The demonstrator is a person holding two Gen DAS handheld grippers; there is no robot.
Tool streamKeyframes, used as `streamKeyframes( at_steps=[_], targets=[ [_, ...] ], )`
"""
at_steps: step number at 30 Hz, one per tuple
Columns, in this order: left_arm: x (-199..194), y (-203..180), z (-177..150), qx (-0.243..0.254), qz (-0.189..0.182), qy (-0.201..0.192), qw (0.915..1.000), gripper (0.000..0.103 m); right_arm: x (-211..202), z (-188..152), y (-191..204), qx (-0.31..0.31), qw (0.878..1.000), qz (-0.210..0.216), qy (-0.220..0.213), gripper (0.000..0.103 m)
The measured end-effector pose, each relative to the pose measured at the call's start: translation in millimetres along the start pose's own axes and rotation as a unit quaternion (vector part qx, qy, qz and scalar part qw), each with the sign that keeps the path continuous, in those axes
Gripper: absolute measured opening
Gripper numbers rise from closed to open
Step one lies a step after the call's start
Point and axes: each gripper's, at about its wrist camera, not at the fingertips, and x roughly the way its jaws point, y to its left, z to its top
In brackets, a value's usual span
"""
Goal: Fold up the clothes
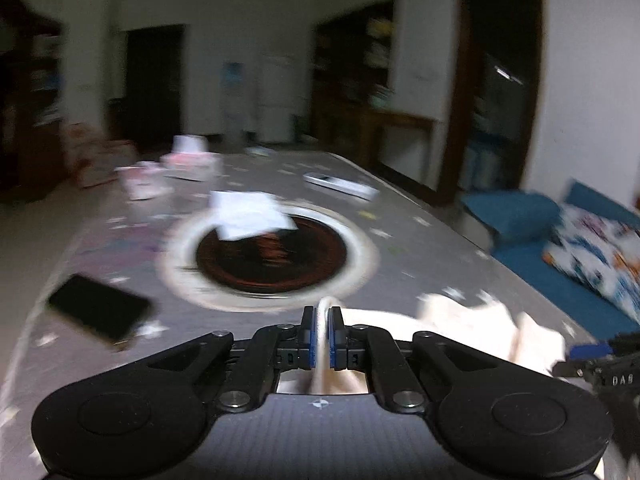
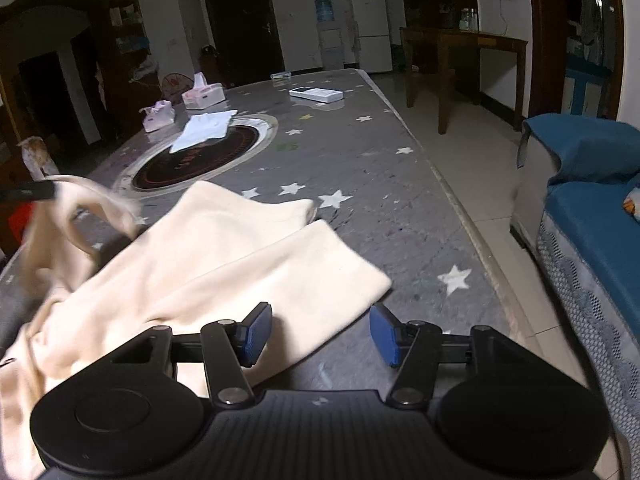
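A cream garment [image 2: 224,256] lies on the grey star-patterned table [image 2: 360,168], its two legs stretched toward the table's middle. My left gripper [image 1: 320,338] is shut on a fold of the cream garment [image 1: 472,328] and holds it above the table; it also shows at the left edge of the right wrist view [image 2: 40,192], lifting a blurred end of the cloth. My right gripper [image 2: 316,334] is open and empty, just above the near edge of one leg.
A black phone [image 1: 98,312] lies at the left. A round dark hotplate [image 2: 200,160] sits mid-table with a white folded cloth [image 2: 206,130] on it. A white device [image 2: 316,94] and pink tissue boxes [image 2: 202,94] stand farther back. A blue sofa [image 2: 592,200] is at the right.
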Motion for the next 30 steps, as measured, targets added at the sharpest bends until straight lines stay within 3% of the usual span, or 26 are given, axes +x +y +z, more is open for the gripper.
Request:
streamKeyframes(
  at_steps=[3,7,9,11,14,20,26,30],
  targets=[
    [-25,27,-6,-0.034,0.044,-0.016,0.9983,0.006,9,2,-3,0.003,1.0,-0.013,-0.002,0.051],
    [-48,58,-22,-0.065,0.088,-0.009,0.994,0.006,14,5,-5,0.014,1.0,-0.026,-0.008,0.048],
    [-53,68,-32,-0.076,0.105,0.004,0.9916,0.006,15,5,-2,0.006,1.0,-0.029,-0.008,0.035],
    [-59,77,-42,-0.087,0.116,0.013,0.9894,0.006,15,5,-2,0.004,1.0,-0.026,-0.008,0.015],
    [-71,86,-55,-0.099,0.126,0.016,0.9869,0.006,10,4,-5,0.006,1.0,-0.027,-0.012,0.006],
    [-100,92,-73,-0.118,0.146,0.012,0.9822,0.006,-16,-4,-8,-0.025,0.997,-0.059,-0.037,0.004],
    [-128,98,-87,-0.124,0.162,0.014,0.9789,0.006,-55,-8,-25,-0.058,0.987,-0.135,-0.07,0.004],
    [-146,99,-100,-0.134,0.166,0.029,0.9766,0.006,-73,-14,-47,-0.058,0.979,-0.182,-0.069,0.004]
  ],
)
